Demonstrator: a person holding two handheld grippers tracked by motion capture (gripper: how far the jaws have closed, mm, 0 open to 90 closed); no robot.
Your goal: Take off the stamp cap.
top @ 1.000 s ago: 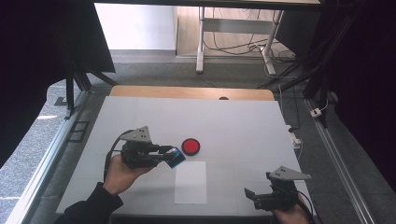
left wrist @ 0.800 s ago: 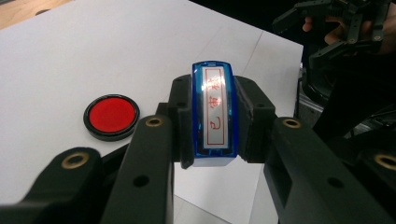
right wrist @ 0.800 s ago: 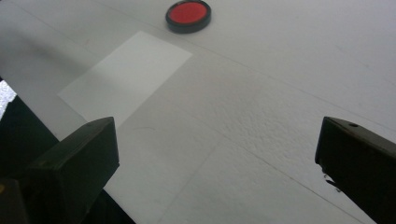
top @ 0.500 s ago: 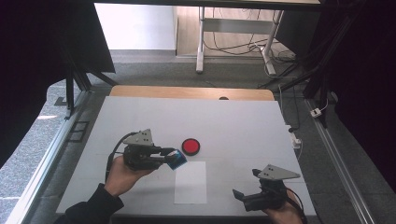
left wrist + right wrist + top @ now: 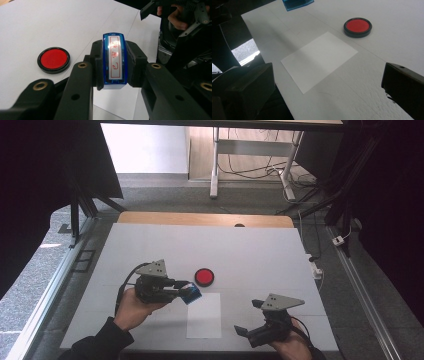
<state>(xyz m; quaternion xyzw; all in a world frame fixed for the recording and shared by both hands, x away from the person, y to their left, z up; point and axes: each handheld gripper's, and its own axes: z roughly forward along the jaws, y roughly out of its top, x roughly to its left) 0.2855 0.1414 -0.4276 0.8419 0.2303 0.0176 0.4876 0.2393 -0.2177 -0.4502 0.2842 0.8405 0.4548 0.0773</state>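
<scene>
The left tool [image 5: 113, 82] grips the blue stamp [image 5: 114, 61] just beside the ink pad [image 5: 204, 276], while the right tool [image 5: 250, 320], jaws wide, has slid nearer the paper [image 5: 204, 315], likely to steady it for stamping.

High view looked forward and down over the whole worktop [image 5: 150, 250], gripper views rode low and close along their jaws, all sharing the red pad [image 5: 204, 276] at 12 o'clock of the paper sheet [image 5: 204, 315]

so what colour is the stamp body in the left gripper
Clear blue, with a white label printed in red on the stamp; the left gripper view shows it best.
</scene>
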